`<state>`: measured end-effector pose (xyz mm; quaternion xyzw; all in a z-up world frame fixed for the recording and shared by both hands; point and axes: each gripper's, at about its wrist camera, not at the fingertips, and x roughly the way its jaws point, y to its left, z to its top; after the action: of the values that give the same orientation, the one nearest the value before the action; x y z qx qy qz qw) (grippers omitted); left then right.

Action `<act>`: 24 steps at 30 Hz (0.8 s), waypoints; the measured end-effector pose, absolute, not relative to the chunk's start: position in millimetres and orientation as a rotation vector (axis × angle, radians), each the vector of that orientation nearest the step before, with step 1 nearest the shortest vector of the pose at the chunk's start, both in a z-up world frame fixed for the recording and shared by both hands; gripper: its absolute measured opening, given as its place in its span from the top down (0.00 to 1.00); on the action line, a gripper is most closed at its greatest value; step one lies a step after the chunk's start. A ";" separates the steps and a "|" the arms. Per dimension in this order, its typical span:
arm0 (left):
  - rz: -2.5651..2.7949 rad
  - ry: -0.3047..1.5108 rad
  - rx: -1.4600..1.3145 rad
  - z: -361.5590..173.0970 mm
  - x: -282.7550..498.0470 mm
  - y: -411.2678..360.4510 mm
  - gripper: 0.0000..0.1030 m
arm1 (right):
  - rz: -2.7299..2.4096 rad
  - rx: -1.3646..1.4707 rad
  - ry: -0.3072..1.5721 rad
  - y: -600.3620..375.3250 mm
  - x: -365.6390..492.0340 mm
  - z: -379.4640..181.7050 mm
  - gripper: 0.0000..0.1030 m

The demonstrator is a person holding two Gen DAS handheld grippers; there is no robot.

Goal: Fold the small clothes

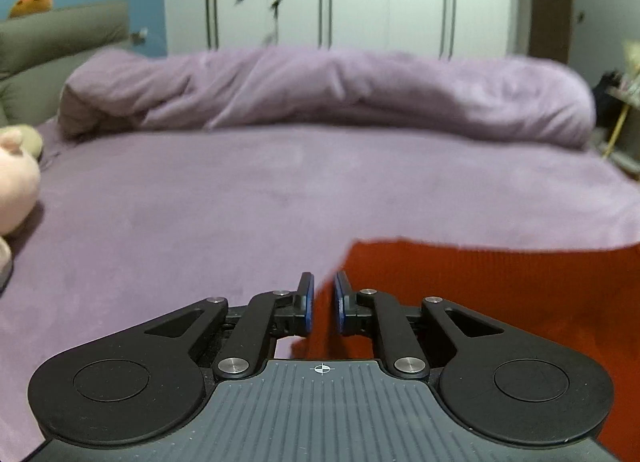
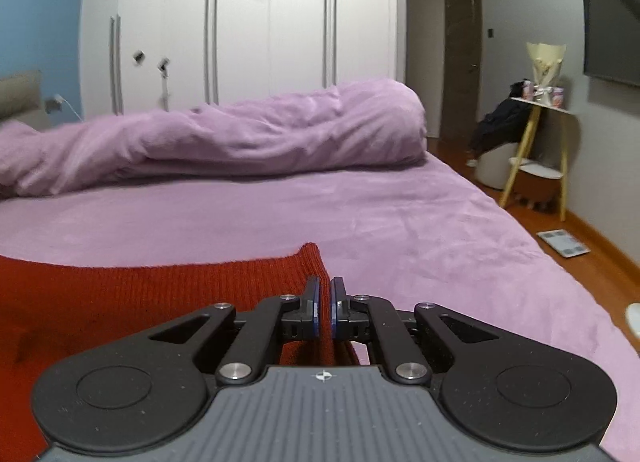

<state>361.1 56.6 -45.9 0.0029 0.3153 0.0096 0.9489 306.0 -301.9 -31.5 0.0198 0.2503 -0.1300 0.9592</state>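
Note:
A red knitted garment (image 1: 480,294) lies on the purple bed sheet (image 1: 200,214). My left gripper (image 1: 324,290) is nearly shut, its jaws pinching the garment's left edge. In the right wrist view the same red garment (image 2: 140,294) fills the lower left. My right gripper (image 2: 325,294) is nearly shut on the garment's right edge. Both grippers sit low over the bed at its near side. The part of the garment under each gripper body is hidden.
A rolled purple duvet (image 1: 320,90) lies across the far side of the bed, in front of white wardrobes (image 2: 240,22). A pink plush toy (image 1: 14,178) sits at the left. Right of the bed are a wooden floor, a small shelf stand (image 2: 536,150) and a bathroom scale (image 2: 563,244).

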 end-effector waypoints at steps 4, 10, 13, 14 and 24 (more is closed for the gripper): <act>-0.030 0.631 -0.082 -52.8 344.4 46.6 0.61 | -0.345 0.064 0.541 -295.8 313.4 -45.2 0.94; -0.210 0.672 -0.072 -82.3 342.4 -17.0 0.47 | 0.109 0.173 0.609 -215.0 304.6 -72.2 0.92; -0.193 0.652 0.031 -104.0 354.6 -33.7 0.38 | 0.199 0.079 0.628 -178.9 314.0 -87.7 0.92; -0.176 0.658 0.060 -113.9 359.5 -34.2 0.35 | 0.193 0.052 0.623 -176.7 318.2 -91.9 0.92; -0.146 0.658 -0.071 -120.4 370.1 0.5 0.29 | -0.078 0.124 0.615 -299.1 336.5 -99.3 1.00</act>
<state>370.1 0.5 -120.4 -0.0350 0.3225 -0.0715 0.9432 336.5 -299.1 -99.3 0.0612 0.3022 -0.0382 0.9505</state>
